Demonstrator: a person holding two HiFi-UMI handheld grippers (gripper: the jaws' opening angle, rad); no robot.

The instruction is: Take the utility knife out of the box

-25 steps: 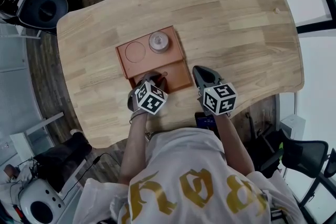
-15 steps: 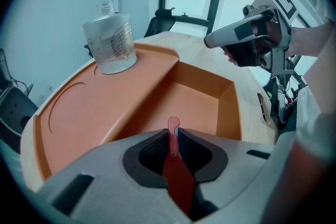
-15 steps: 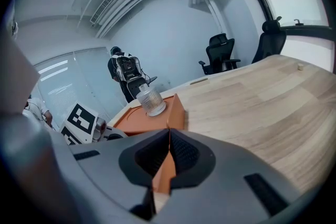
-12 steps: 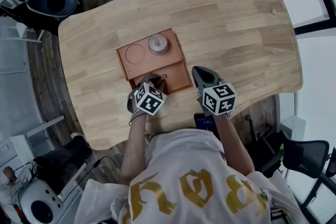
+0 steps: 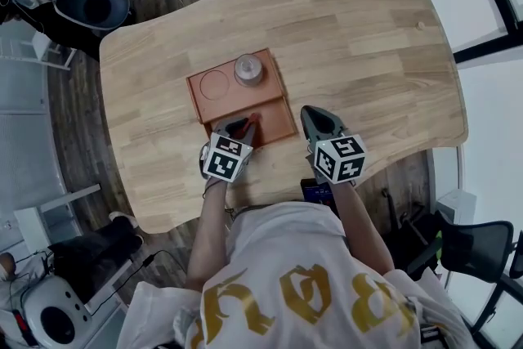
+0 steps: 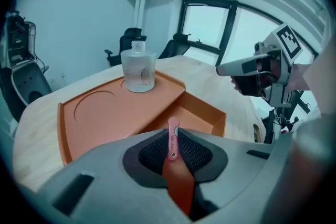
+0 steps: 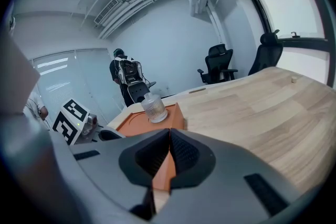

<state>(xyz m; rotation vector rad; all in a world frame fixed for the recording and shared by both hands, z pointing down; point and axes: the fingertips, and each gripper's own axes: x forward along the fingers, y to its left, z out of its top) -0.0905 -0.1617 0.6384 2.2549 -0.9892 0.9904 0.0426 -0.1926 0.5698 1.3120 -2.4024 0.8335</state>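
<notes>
A red utility knife (image 6: 173, 150) stands between the jaws of my left gripper (image 6: 172, 136), which is shut on it; its pink tip pokes up past the pads. From the head view the knife (image 5: 252, 129) shows beside the left gripper (image 5: 239, 127), over the near, sunken compartment of the orange box (image 5: 232, 97). In the left gripper view the box (image 6: 105, 113) lies just ahead. My right gripper (image 5: 319, 120) hovers to the right of the box, shut with nothing in it (image 7: 169, 136).
A small glass bottle (image 5: 248, 69) stands on the box's raised far half, next to a round recess (image 5: 214, 83); the left gripper view also shows the bottle (image 6: 138, 68). The box sits on a wooden table (image 5: 368, 53). Office chairs surround the table.
The left gripper has drawn back slightly toward the person, and the red knife now shows between its jaws above the box. The right gripper has barely moved.
</notes>
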